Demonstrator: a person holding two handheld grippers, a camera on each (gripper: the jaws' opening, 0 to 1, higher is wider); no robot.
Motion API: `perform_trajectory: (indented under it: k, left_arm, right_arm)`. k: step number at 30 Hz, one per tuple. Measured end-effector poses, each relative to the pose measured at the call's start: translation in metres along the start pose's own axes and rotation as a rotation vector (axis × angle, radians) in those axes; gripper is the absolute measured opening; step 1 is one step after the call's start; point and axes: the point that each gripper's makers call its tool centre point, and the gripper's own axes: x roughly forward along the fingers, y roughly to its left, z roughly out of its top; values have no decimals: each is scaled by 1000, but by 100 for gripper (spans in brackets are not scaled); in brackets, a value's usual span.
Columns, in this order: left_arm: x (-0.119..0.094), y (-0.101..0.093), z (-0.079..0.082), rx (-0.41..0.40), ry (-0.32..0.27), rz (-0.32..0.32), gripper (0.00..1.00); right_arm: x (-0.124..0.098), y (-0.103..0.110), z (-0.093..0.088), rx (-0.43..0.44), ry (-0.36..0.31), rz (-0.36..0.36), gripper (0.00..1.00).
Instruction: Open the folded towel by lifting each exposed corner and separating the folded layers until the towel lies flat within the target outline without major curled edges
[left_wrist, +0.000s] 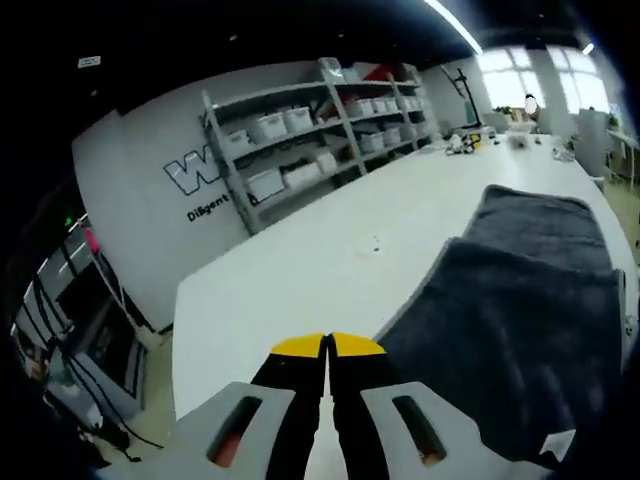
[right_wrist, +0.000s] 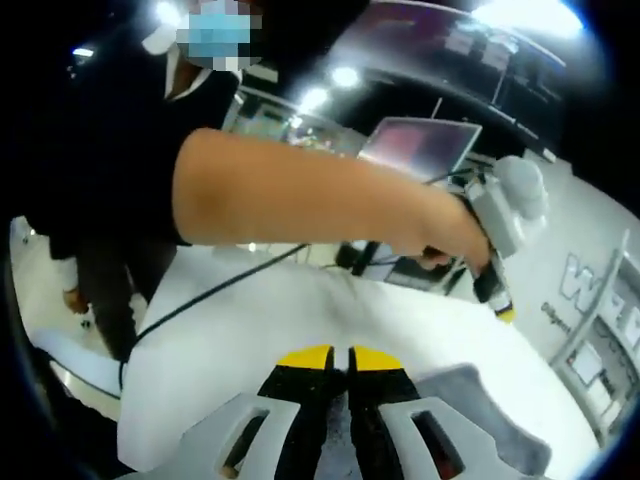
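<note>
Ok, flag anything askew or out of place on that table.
Nothing is damaged or spilled. The dark grey towel lies partly folded on the white table, one layer overlapping another, its far edge slightly rumpled.

The dark grey terry towel runs out past the right and lower edges of the left gripper view, so its near corners are cut off. On the long white worktop, the small objects at the far end are too tiny to identify. In the right gripper view, a person's bare forearm hides much of the open laptop.
</note>
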Motion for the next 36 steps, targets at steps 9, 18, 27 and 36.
perform_trajectory:
  k: [9, 18, 27, 36]
  left_arm:
    - [66, -14, -63, -18, 205, -54, 22]
    - [91, -28, -72, -112, 246, -115, 12]
    - [84, -34, -68, -28, 270, -93, 10]
    - [70, -40, -71, 27, 271, -72, 3]
  right_arm:
    - [-7, 0, -21, -67, 52, -11, 1]
    - [-19, 19, -59, 1, 170, 107, 37]
    - [-13, 43, -58, 8, 176, 188, 29]
    - [0, 49, -64, -36, 226, 180, 0]
